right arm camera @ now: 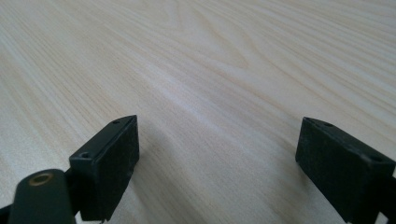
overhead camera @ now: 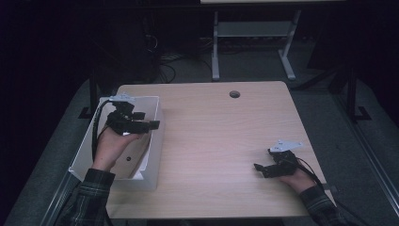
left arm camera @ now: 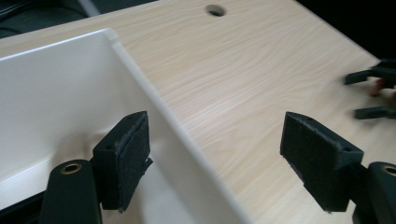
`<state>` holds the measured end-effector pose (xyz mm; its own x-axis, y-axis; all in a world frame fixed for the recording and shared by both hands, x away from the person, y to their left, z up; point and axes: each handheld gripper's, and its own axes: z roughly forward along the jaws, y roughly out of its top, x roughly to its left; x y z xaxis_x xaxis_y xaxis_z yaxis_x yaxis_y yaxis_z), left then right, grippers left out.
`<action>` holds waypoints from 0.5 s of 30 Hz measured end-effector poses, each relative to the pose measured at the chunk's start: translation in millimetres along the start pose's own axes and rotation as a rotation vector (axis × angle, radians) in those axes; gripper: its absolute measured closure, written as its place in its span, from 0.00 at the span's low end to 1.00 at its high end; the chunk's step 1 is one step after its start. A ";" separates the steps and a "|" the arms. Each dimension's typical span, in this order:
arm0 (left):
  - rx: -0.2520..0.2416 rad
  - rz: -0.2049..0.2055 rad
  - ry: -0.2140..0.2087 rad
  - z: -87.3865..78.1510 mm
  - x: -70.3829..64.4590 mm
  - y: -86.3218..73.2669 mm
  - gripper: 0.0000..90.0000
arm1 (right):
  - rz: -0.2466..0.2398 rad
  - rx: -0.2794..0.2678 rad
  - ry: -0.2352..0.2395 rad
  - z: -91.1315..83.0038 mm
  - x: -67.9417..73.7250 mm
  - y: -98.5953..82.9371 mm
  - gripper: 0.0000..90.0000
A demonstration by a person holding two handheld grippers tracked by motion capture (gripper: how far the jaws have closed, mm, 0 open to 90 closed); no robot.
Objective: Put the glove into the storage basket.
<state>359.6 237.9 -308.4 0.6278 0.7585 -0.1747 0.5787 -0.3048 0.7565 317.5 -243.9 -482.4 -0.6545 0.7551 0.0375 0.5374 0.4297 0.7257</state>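
White bin [overhead camera: 153, 141] sat at the table's [overhead camera: 221, 136] nine o'clock edge, its wall [left arm camera: 154, 107] between the left gripper's [overhead camera: 141, 123] spread jaws, while the right gripper [overhead camera: 269, 168], also spread and empty, hovered at four o'clock.

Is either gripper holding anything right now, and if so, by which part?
Nothing is held. The left gripper is open, its jaws straddling the white bin's wall without closing on it. The right gripper is open over bare table.

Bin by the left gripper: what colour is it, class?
White. The bin shows best in the left gripper view.
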 end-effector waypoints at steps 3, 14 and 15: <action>-0.007 0.008 -0.037 6.2 -13.3 4.8 0.26 | 0.000 0.000 0.000 0.0 0.0 0.0 0.14; -0.020 0.053 -0.127 36.9 -66.4 7.4 0.26 | -0.002 0.001 0.003 0.0 0.0 0.0 0.14; -0.018 0.060 -0.127 40.2 -70.4 6.4 0.26 | -0.002 0.001 0.003 0.0 0.0 0.0 0.14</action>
<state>340.0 159.4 -316.5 0.7226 0.6598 -0.2062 0.5294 -0.3364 0.7788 317.4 -243.9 -482.4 -0.6568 0.7531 0.0379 0.5366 0.4315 0.7251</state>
